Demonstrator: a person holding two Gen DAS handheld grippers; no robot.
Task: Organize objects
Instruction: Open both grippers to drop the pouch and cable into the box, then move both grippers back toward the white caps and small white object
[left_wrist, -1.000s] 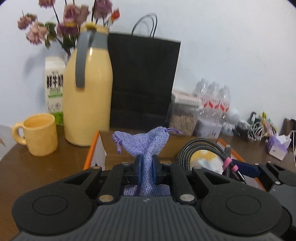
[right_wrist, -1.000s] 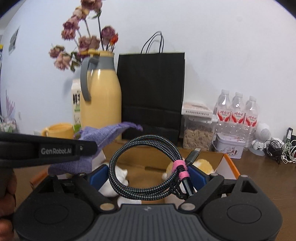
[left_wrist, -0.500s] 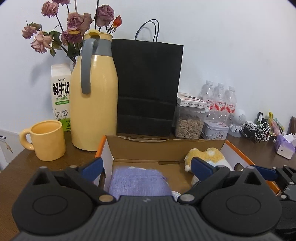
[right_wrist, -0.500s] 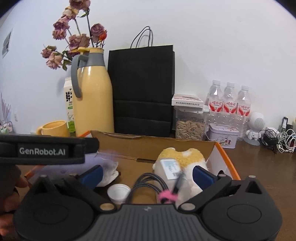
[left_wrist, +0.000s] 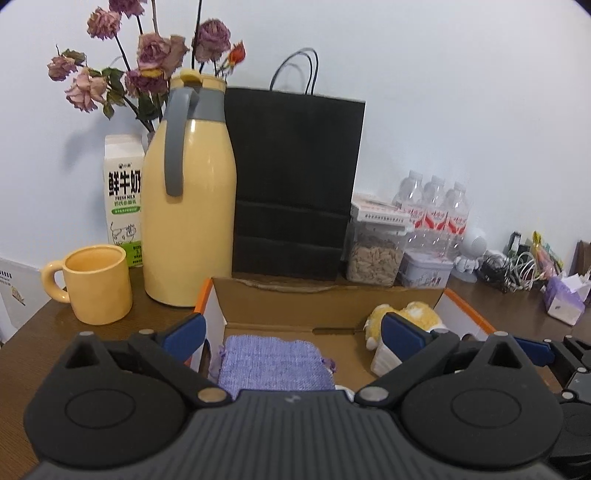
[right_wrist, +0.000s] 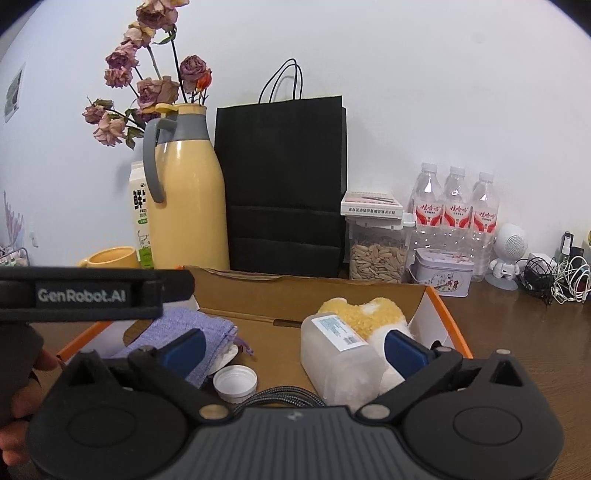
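An open cardboard box (left_wrist: 332, 295) (right_wrist: 295, 288) with orange edges lies on the brown table. In it lie a purple cloth pouch (left_wrist: 273, 363) (right_wrist: 184, 332), a yellow plush toy (left_wrist: 410, 314) (right_wrist: 365, 310), a translucent plastic bottle (right_wrist: 336, 354), a white cap (right_wrist: 236, 382) and a braided cable (right_wrist: 280, 397). My left gripper (left_wrist: 291, 332) is open and empty above the pouch. My right gripper (right_wrist: 291, 347) is open and empty above the cable and the bottle.
Behind the box stand a yellow thermos jug (left_wrist: 188, 206), a black paper bag (left_wrist: 295, 184), a milk carton (left_wrist: 123, 199), a yellow mug (left_wrist: 96, 284), a seed jar (left_wrist: 375, 251), a tin (right_wrist: 443, 271), water bottles (right_wrist: 458, 218) and tangled cables (right_wrist: 554, 277).
Both grippers opened. The left let go of the purple pouch and the right let go of the braided cable. Both now lie in the box, and the grippers have lifted back.
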